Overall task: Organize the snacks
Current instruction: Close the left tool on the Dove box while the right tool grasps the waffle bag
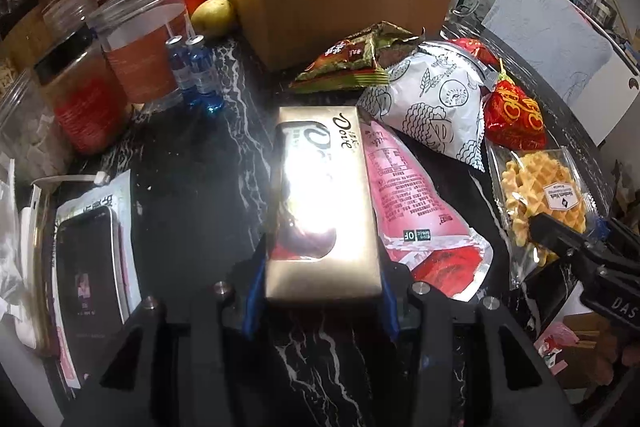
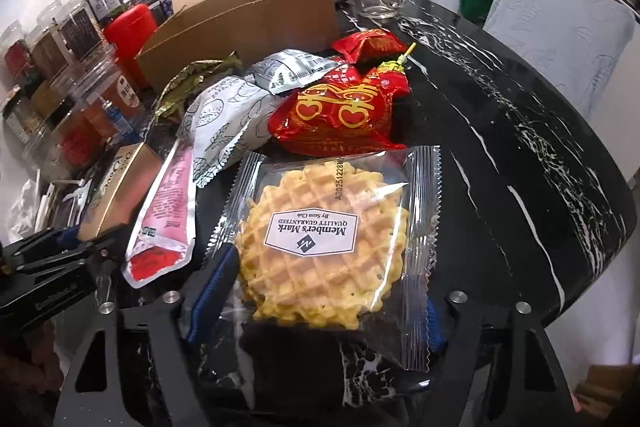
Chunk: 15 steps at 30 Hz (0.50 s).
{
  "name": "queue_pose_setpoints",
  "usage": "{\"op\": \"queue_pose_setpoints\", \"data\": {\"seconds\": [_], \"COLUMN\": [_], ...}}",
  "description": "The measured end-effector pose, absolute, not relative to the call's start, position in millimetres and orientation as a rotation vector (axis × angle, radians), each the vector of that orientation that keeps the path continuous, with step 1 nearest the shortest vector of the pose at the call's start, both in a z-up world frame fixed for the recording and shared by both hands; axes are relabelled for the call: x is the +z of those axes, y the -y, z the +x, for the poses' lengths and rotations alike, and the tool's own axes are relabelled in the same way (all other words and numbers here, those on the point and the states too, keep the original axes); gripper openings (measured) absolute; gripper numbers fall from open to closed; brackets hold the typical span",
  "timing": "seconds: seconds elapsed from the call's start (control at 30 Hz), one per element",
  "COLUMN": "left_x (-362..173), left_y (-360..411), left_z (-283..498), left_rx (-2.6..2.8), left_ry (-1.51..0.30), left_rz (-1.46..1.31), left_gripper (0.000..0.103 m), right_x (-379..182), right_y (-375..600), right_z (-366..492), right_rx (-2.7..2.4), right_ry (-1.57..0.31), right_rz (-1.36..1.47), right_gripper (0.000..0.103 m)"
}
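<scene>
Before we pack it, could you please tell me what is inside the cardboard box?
The cardboard box stands open, its lid raised. Only bare brown inner walls show above its front wall; the bottom is hidden by that wall in both views, so whether anything lies inside cannot be told.

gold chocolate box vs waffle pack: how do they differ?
The gold chocolate box is rigid, long and opaque with a small window; the waffle pack is a soft, squarish clear wrapper showing the whole waffle. The box sits clamped in the left gripper; the pack lies between the right gripper fingers. Both rest on the black marble table.
</scene>
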State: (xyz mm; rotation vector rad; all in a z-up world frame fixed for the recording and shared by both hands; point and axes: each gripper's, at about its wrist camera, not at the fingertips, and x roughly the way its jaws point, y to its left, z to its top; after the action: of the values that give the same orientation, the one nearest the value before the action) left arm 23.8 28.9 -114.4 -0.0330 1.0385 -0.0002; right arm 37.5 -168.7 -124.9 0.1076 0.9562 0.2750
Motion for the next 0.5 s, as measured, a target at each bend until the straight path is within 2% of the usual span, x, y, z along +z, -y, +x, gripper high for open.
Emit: {"op": "queue_pose_setpoints", "data": {"seconds": [0.5], "left_x": [-95.4], "left_y": [-22.8], "left_z": [8.7], "left_rx": [-0.002], "left_ry": [-0.943], "left_rz": [-0.025], "left_gripper": [0.044], "right_x": [-114.7], "right_y": [179.7], "right_z": [27.3], "right_rx": [0.298], "right_ry": [-0.91], "right_rz": [0.178], "right_gripper": [0.062]}}
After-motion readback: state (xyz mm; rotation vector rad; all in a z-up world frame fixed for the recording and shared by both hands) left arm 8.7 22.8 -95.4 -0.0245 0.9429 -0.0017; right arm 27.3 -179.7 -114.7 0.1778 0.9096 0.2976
